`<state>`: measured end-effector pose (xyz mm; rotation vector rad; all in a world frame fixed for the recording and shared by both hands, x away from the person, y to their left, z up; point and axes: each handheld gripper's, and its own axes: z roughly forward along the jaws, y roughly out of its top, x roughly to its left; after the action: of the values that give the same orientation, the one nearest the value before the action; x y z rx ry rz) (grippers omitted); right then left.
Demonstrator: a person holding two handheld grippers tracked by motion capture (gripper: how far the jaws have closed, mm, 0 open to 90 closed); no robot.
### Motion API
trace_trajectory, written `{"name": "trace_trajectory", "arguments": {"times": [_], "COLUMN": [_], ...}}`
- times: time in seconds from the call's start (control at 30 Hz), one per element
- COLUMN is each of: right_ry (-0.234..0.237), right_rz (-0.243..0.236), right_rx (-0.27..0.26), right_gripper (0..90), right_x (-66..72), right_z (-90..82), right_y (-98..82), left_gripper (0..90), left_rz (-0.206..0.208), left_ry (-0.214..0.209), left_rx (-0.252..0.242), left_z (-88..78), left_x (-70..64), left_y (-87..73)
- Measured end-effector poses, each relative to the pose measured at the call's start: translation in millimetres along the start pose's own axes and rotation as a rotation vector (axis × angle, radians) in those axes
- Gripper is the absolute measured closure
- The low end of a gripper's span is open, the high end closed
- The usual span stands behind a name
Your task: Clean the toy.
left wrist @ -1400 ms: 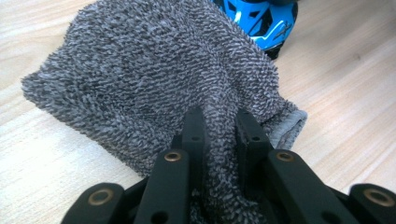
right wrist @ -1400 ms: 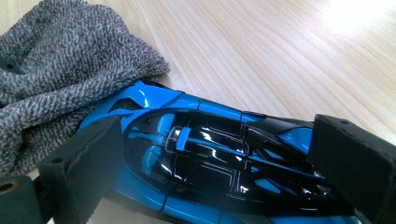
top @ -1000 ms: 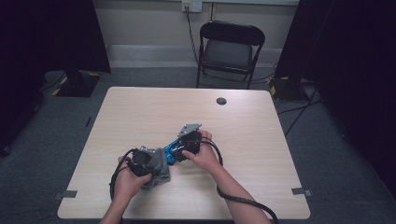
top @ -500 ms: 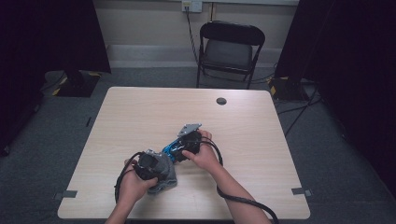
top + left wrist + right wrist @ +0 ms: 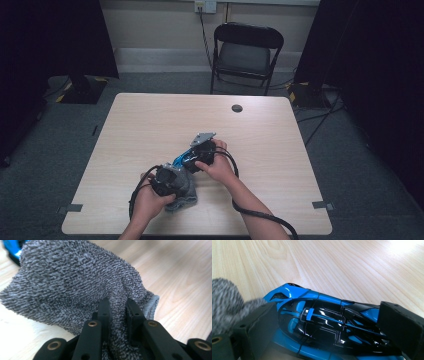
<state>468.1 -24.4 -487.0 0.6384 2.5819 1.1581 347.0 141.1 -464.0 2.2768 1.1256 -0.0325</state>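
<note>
High view takes in the whole room: grey carpet (image 5: 60, 150), a pale wall with a socket, dark curtains at both sides, and a black folding chair (image 5: 247, 52) behind the far edge of the light wooden surface (image 5: 150, 120). Near that far edge sits a small dark round spot (image 5: 237, 108), well apart from everything else.

A person's forearms come in from the near side, and both hands meet close together in the near middle of the surface. The left hand (image 5: 150, 202) holds the left gripper (image 5: 172, 182) just over a grey fuzzy cloth (image 5: 182, 192) that lies bunched on the wood. In the left gripper view the cloth (image 5: 75, 282) rises as a soft knitted mound, and the two black jaws stand narrow with a fold of it pinched between them.

The right hand (image 5: 217, 167) holds the right gripper (image 5: 192, 160), with its grey plate on top and a thick black cable trailing off toward the near right edge. Between the two grippers lies a blue toy car (image 5: 182, 159), touching the cloth. In the right gripper view the car (image 5: 327, 325), glossy blue and black, lies crosswise between the jaws, which stand wide, one at each end of it; whether their pads press on it I cannot tell. A tuft of the cloth (image 5: 227, 302) shows at that view's left, against the car's nose.
</note>
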Motion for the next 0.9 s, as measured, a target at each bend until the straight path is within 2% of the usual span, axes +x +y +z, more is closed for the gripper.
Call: {"name": "trace_trajectory", "arguments": {"times": [0.27,0.57,0.73,0.9], "right_ry": [0.0,0.0,0.001,0.001], "right_rz": [0.001,0.002,0.001,0.002], "right_rx": [0.0,-0.001,-0.003,-0.003], "right_gripper": [2.9,2.9,2.9,2.9], "right_x": [0.0,0.2,0.2,0.2], "right_z": [0.0,0.0,0.1,0.1], "right_y": [0.1,-0.1,-0.3,-0.2], "left_gripper": [76.9,76.8,76.8,76.7], "left_rz": [0.018,0.051,0.085,0.083], "left_ry": [-0.013,-0.048,-0.062,-0.071], "left_rx": [-0.006,-0.025,-0.036,-0.057], "left_z": [3.0,3.3,-0.5,-12.1], "left_x": [-7.3,-21.3,-28.5,-27.2], "left_y": [2.3,6.8,10.6,11.6]}}
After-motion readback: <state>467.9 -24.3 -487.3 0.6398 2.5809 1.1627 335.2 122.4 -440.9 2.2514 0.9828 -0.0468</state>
